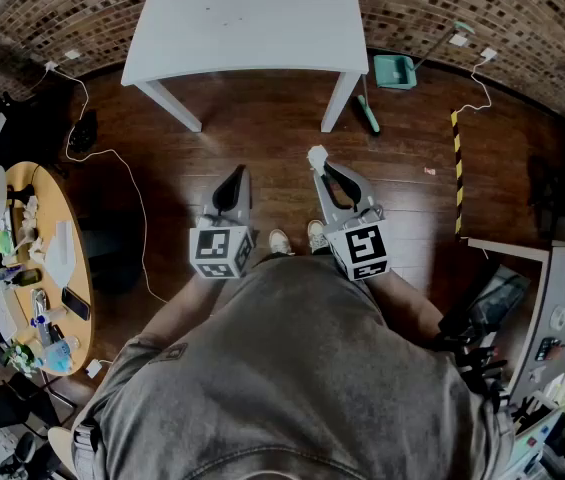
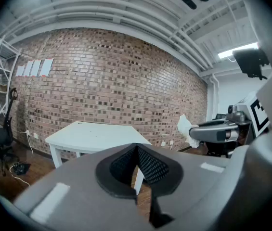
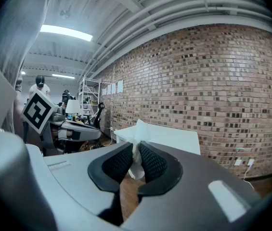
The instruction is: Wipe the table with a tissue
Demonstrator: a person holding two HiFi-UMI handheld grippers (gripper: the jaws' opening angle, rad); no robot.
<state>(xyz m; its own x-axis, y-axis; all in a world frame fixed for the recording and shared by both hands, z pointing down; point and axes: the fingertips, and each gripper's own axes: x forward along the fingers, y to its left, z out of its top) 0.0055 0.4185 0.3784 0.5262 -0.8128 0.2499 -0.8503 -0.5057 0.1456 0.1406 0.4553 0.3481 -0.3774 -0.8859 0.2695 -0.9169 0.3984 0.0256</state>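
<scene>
A white table [image 1: 247, 18] stands against the brick wall, a step or so ahead of me. My right gripper [image 1: 318, 162] is shut on a crumpled white tissue [image 1: 316, 155], which sticks out past its tips; the tissue [image 3: 136, 150] sits pinched between the dark pads in the right gripper view. My left gripper [image 1: 230, 183] hangs beside it, jaws closed together with nothing in them. In the left gripper view the table [image 2: 95, 133] lies ahead and the tissue [image 2: 186, 128] shows at the right. Both grippers are over the wooden floor, short of the table.
A teal dustpan [image 1: 394, 71] and brush [image 1: 367, 114] lie right of the table legs. A cluttered round wooden table [image 1: 50, 268] is at my left, with a white cable [image 1: 127, 183] trailing across the floor. A desk edge [image 1: 522, 258] stands at the right.
</scene>
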